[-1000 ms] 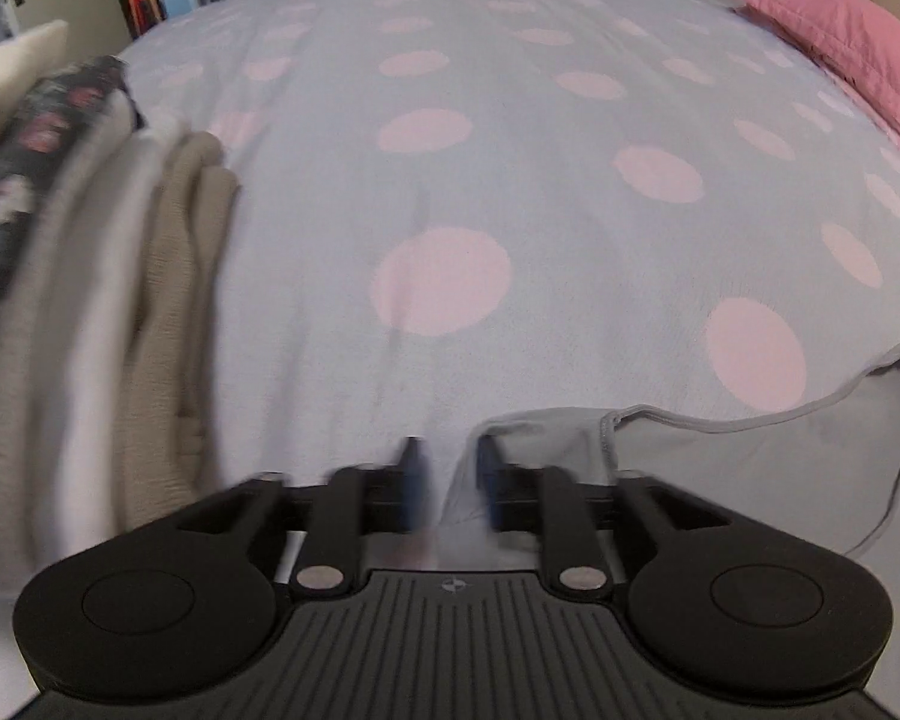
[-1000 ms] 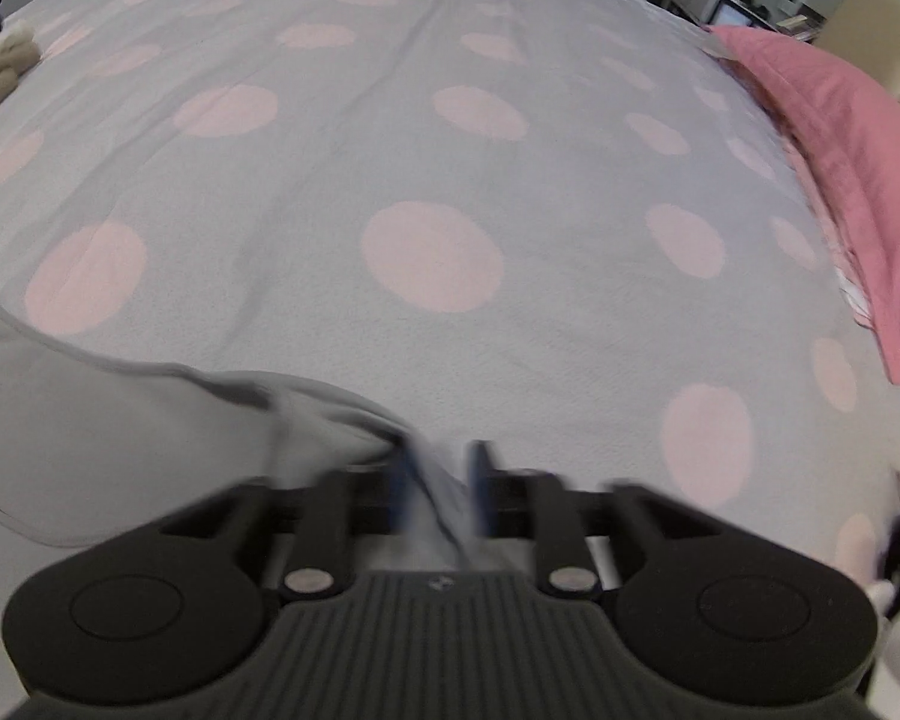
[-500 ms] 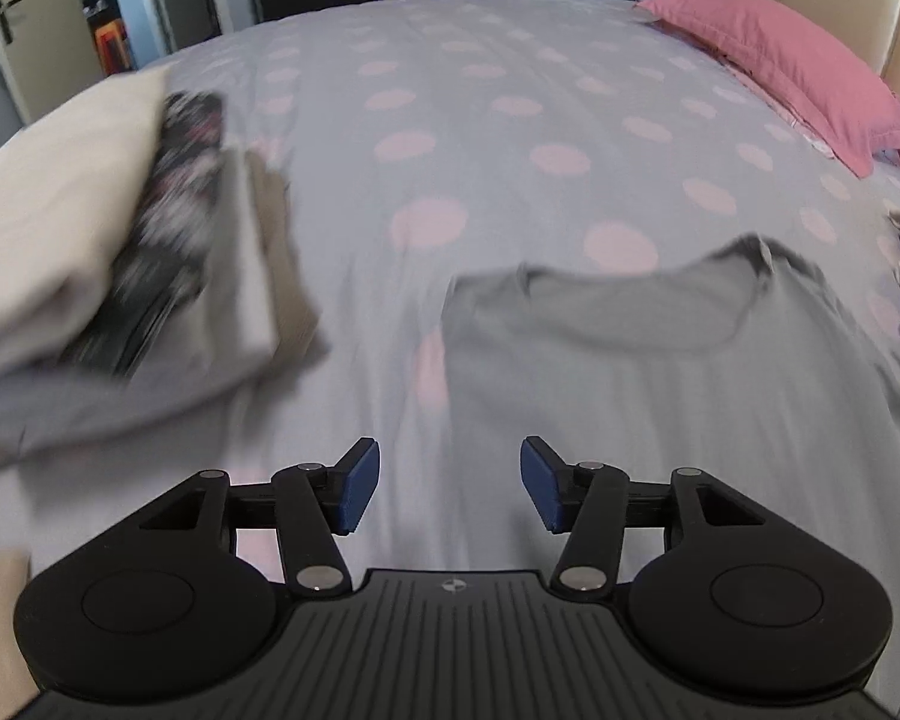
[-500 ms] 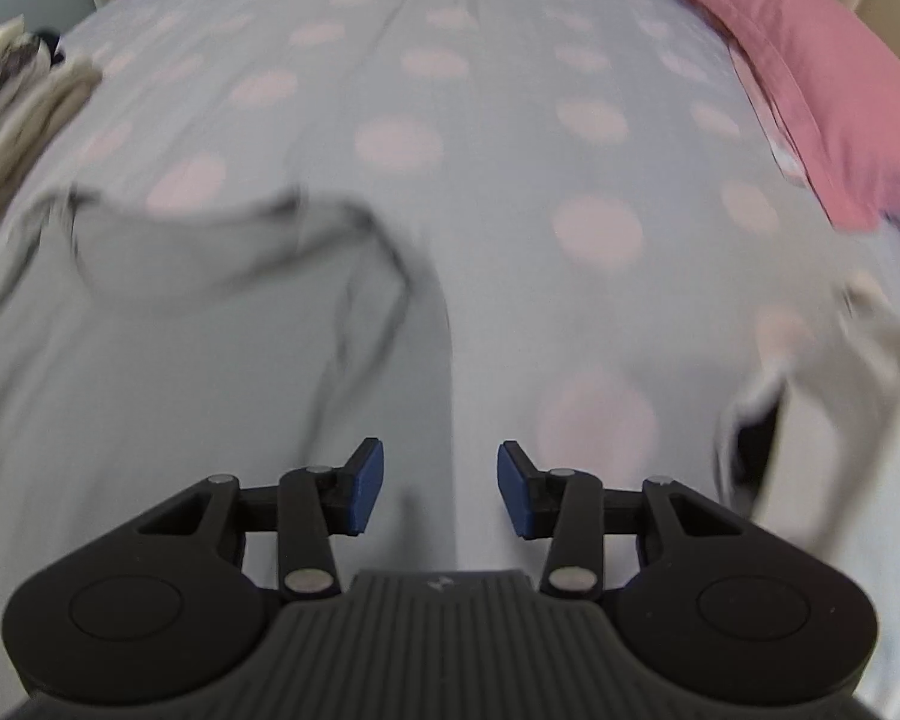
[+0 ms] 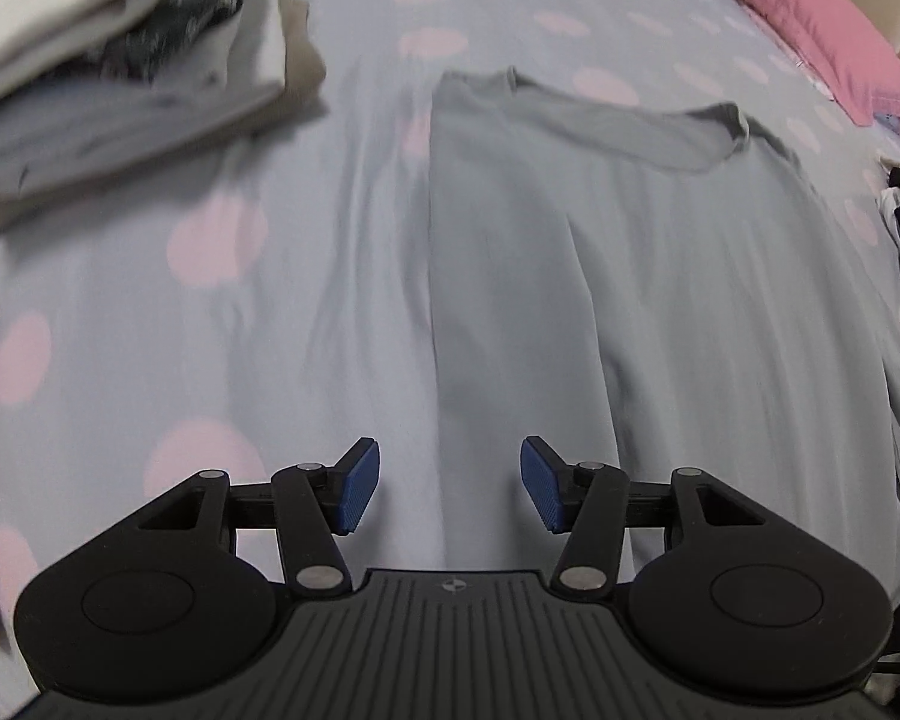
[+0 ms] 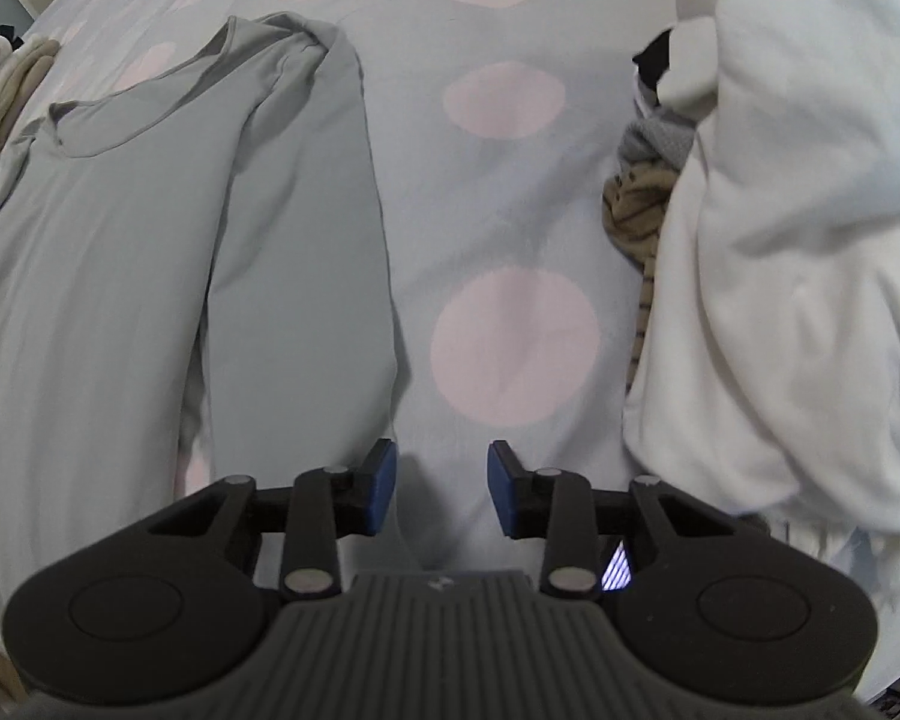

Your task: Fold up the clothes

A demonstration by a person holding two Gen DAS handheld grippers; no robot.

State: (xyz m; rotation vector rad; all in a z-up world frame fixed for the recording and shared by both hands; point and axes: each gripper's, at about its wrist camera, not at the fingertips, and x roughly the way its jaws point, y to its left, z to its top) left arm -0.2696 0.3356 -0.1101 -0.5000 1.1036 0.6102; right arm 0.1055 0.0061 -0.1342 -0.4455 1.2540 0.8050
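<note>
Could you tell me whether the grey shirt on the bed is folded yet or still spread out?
Partly folded: the grey shirt lies flat, neckline up, with one side turned in over itself.

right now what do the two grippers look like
Both match: the left gripper and right gripper have black linkage arms with silver pivot pins, round black side discs, a ribbed dark grey body with a small centre mark, and blue ribbed pads on the fingers.

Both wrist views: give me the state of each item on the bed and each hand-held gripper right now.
Grey shirt: flat on the bed, both side edges folded inward, held by nothing.
Folded pile: stacked, left of the shirt.
Unfolded heap: crumpled, right of the shirt.
Left hand-held gripper: open, empty, over the shirt's left edge.
Right hand-held gripper: open, empty, jaws have just been closing.
</note>
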